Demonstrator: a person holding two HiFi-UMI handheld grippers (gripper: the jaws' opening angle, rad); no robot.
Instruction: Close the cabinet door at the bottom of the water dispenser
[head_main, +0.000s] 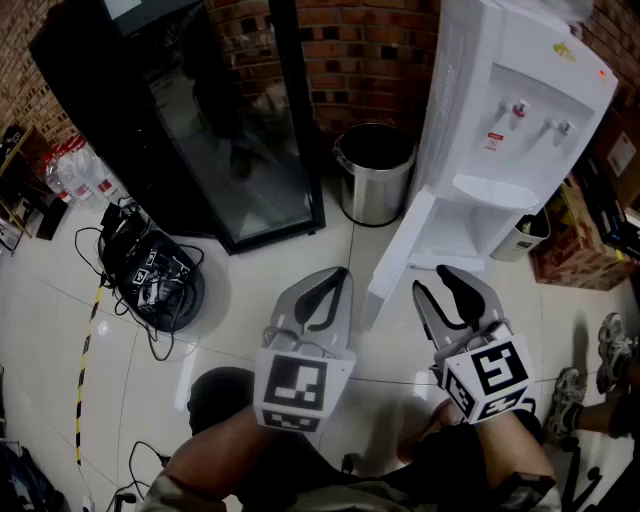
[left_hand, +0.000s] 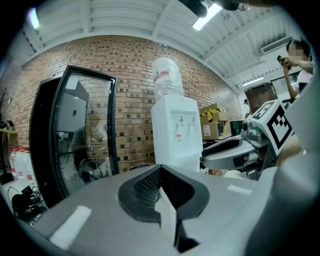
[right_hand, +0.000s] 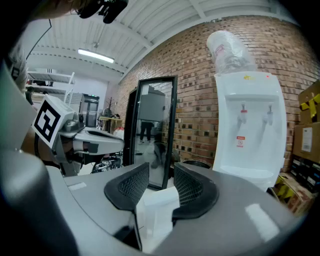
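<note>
Here's the water dispenser (head_main: 510, 120) against the brick wall, and its bottom cabinet door (head_main: 405, 245) hangs wide open, swung out over the tiled floor (head_main: 240, 310) toward the person. Left hand-held gripper (head_main: 338, 280) hovers just left of the door's free edge, pads pressed together, holding nothing. Right hand-held gripper (head_main: 432, 280) sits just right of that edge, before the open cabinet, pads clearly apart and empty. Neither touches the door. A steel trash can (head_main: 375, 175) stands beside the dispenser, with a black glass-door fridge (head_main: 230, 130) further left.
</note>
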